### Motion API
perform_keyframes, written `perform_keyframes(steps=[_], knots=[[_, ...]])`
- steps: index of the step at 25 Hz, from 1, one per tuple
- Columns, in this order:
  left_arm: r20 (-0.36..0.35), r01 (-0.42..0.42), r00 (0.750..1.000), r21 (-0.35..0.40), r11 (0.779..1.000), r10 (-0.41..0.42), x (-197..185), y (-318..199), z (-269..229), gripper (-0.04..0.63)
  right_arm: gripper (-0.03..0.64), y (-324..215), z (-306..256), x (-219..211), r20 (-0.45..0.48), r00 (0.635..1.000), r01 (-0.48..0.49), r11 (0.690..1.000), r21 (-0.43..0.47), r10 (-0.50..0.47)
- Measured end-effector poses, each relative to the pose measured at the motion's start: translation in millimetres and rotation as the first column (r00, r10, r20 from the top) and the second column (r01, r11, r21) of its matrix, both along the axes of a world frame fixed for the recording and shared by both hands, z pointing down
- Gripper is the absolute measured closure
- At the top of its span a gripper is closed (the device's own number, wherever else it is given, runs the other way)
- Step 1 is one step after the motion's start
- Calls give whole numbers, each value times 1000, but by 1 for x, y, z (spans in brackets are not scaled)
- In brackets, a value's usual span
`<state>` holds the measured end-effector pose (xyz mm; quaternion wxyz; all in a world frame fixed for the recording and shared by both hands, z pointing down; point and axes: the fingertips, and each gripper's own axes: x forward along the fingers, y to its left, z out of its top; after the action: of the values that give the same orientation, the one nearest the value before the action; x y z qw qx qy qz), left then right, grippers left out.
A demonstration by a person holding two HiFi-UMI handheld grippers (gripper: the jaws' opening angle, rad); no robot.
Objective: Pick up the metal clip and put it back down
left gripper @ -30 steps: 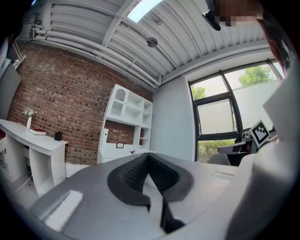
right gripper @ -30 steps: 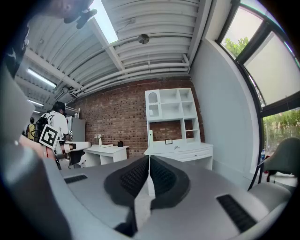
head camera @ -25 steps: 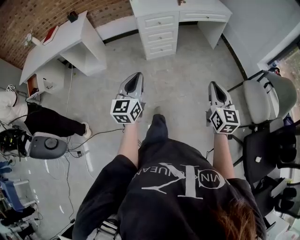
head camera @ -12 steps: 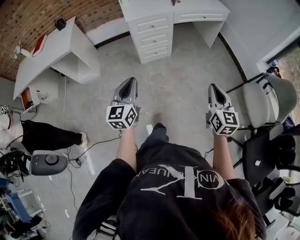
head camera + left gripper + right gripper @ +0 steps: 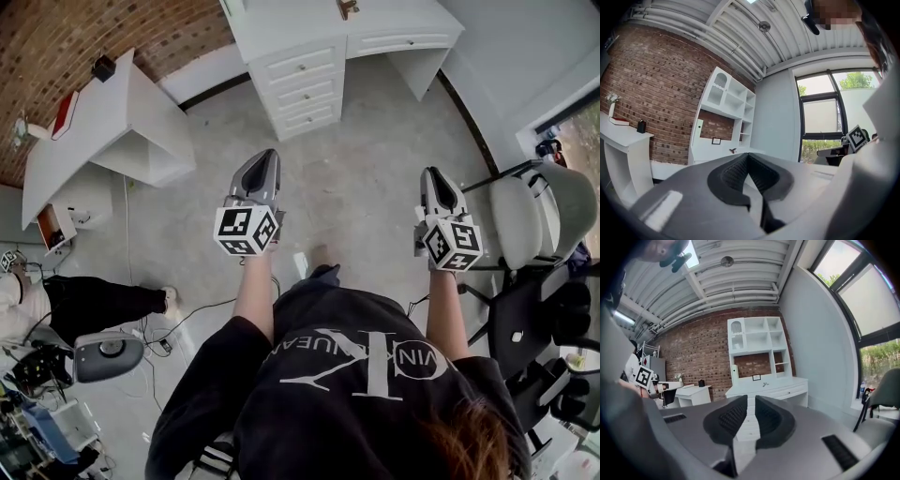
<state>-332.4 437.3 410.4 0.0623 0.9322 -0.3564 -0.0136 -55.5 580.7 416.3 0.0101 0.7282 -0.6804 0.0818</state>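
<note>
Sitting on desk point(image 5: 398, 16), metal clip point(image 5: 348, 8) well ahead of L tool point(image 5: 265, 156), R tool point(image 5: 433, 174); both clenched.

bright, even daylight. the window point(image 5: 819, 117) right of the left fingers point(image 5: 733, 174) is washed out; the fingers themselves are soft and out of focus. both gripper views bow strongly and darken at the corners. shadows on the floor point(image 5: 375, 178) are faint.

small dark thing point(image 5: 348, 8) on white desk point(image 5: 412, 19) too small to tell, clipped by top edge; person point(image 5: 103, 302) cropped at left edge.
</note>
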Motion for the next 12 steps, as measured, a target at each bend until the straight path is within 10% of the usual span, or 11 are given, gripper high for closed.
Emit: perform_keyframes(steps=[12], knots=[[7,-58,998,6,998,58,19,-97,2,585,597,-97,1,9,1,1000,-27,1000,0,27]])
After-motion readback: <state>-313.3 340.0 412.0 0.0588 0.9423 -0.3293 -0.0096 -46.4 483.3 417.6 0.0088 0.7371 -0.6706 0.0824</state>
